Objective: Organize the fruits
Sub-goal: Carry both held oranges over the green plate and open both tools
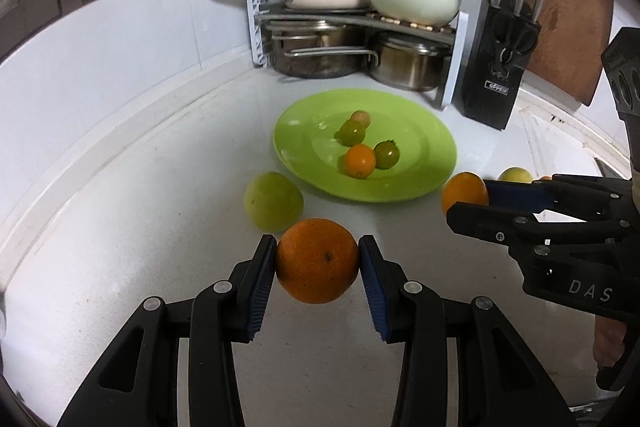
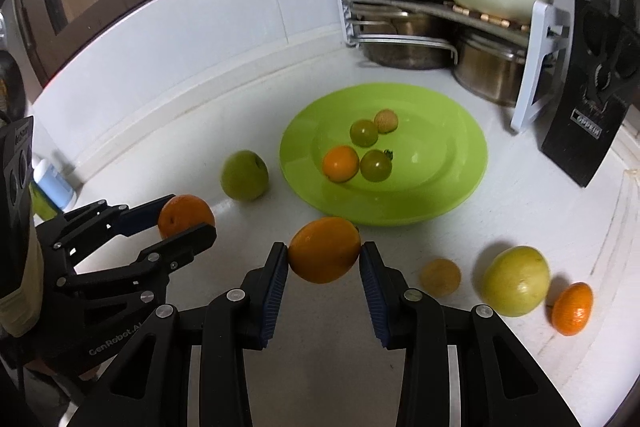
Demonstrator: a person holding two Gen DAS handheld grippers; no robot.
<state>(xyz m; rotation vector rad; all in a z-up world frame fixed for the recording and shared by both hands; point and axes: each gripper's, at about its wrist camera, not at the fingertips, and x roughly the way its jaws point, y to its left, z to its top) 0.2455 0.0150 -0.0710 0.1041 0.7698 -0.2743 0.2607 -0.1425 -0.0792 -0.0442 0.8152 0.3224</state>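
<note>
My left fingers [image 1: 318,267] are clamped on a round, pebbly-skinned orange [image 1: 317,260], the ribbed blue pads pressing its two sides at the widest part so the ball cannot roll out. My right fingers [image 2: 323,261] grip a second, smoother orange fruit [image 2: 324,249] the same way, pinched across its middle and clear of the tabletop [image 2: 400,347]. I judge that holding each at its equator is what keeps such slick, curved skins from squirting free, and both point towards the plate, which looks like the place they are meant to go.

Just beyond the fingers lies the shallow, glossy lime-green plastic plate [image 2: 448,187], a little to the right of centre. In its well sit a small orange tomato-like fruit [image 2: 341,163], two dull green cherry tomatoes [image 2: 376,165] and a pale, rough-skinned little fruit [image 2: 386,121], bunched near each other where the dish dips.

Left of the plate, on the white matt tabletop, rests a round green apple-like fruit [image 2: 244,175]. On the near right lie a small tan, fuzzy-looking fruit [image 2: 440,277], a larger yellow-green waxy fruit [image 2: 515,282] and a small dimpled mandarin [image 2: 573,308], all loose and not yet gathered.

Far off, a white rack [image 1: 256,27] carries cream enamel and steel pots, with a black knife block [image 1: 498,79] to its right.
</note>
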